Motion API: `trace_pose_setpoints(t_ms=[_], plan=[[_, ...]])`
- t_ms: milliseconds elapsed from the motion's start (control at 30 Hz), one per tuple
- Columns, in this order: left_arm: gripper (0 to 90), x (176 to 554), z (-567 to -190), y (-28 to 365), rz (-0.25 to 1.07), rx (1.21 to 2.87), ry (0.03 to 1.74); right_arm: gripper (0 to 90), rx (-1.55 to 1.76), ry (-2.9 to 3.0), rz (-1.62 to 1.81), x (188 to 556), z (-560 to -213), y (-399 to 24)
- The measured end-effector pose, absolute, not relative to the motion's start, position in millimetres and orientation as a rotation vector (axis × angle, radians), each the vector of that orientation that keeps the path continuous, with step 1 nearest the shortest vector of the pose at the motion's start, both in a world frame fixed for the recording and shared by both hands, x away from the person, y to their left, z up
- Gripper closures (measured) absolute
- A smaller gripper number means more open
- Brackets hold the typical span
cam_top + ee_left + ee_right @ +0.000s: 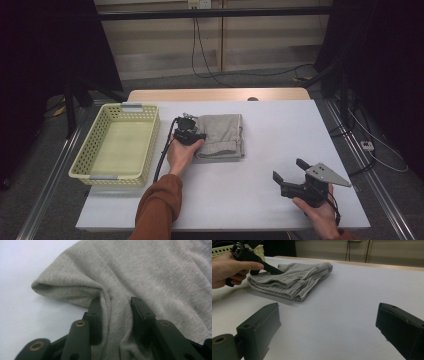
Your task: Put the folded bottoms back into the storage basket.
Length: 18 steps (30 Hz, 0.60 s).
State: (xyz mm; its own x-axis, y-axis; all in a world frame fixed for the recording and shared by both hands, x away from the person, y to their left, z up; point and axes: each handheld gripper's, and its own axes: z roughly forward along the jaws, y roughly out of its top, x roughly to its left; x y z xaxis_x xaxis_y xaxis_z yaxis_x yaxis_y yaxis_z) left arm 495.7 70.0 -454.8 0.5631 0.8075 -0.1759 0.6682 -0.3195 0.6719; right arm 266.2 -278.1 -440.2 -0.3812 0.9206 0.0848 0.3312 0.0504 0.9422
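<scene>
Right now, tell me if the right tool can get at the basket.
Probably not directly. The right tool hangs open at the near right, while the basket sits far left, with the left hand and the cloth between them.

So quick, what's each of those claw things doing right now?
Left gripper: jaws closing on a fold of the grey garment.
Right gripper: open, holding nothing.

No text, label, brand, number or sign can be read in any of the three views.
</scene>
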Motion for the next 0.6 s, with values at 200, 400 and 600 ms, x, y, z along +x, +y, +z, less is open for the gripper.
trace_pose_setpoints(t_ms=[200,400,600], plan=[[76.3,495.3,-454.9,71.1,0.202,2.063,1.169,5.0,1.259,1.759,1.340,266.0,-439.7,-278.3],[77.0,494.0,-452.7,72.5,0.201,2.011,1.169,5.1,1.266,1.756,1.344,266.3,-440.0,-279.9],[77.0,491.4,-439.9,74.9,0.198,1.974,1.137,5.1,1.262,1.757,1.345,266.0,-439.6,-280.0]])
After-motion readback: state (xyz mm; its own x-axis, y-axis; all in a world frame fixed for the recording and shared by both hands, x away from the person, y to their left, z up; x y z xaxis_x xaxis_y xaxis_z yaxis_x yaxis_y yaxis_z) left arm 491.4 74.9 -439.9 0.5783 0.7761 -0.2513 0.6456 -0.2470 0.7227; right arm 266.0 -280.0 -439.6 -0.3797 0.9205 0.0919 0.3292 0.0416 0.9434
